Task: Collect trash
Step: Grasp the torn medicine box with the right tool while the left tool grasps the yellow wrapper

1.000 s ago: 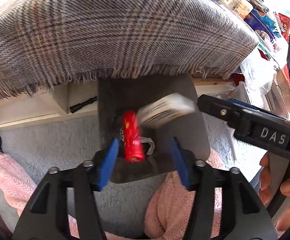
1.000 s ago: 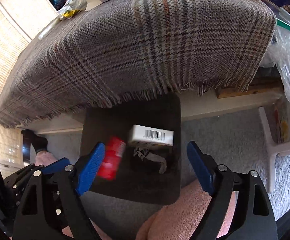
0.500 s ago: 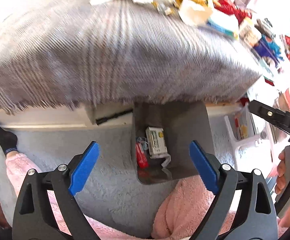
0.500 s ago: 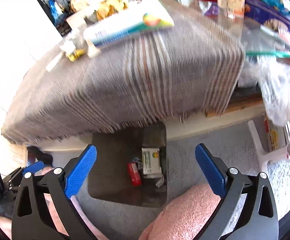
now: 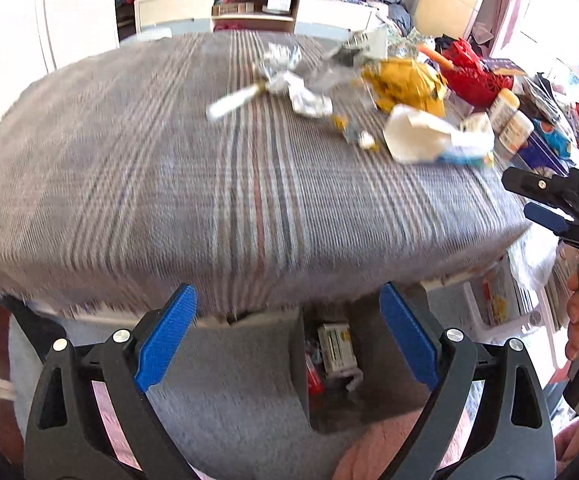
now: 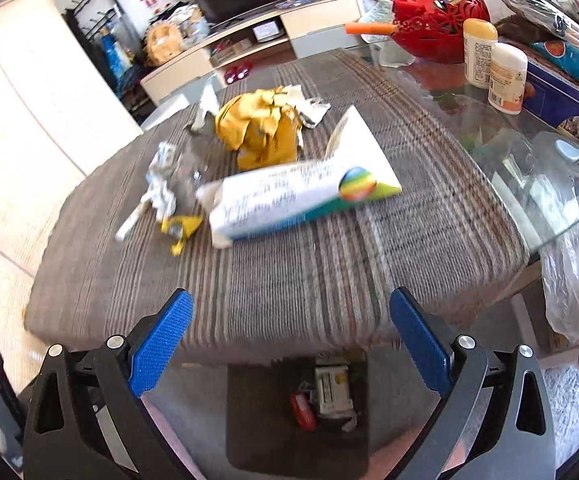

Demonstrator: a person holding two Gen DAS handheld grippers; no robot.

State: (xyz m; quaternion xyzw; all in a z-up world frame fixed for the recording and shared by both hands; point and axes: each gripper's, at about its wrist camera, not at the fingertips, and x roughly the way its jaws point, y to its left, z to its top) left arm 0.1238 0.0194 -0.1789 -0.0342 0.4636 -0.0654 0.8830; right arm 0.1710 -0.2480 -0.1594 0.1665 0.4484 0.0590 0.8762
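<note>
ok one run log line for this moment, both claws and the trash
left claw: open, empty | right claw: open, empty | bin: red can, small box inside | table: yellow wrapper, long carton uncollected

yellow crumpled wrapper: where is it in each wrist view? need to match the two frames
Left wrist: yellow wrapper sits upper right, at the far side of the plaid cloth, left of the red basket.
Right wrist: yellow wrapper sits upper centre, just behind the long white box.
Shared landmark: the dark bin on the floor, bottom centre in both, holding a small white box and a red item.
</note>
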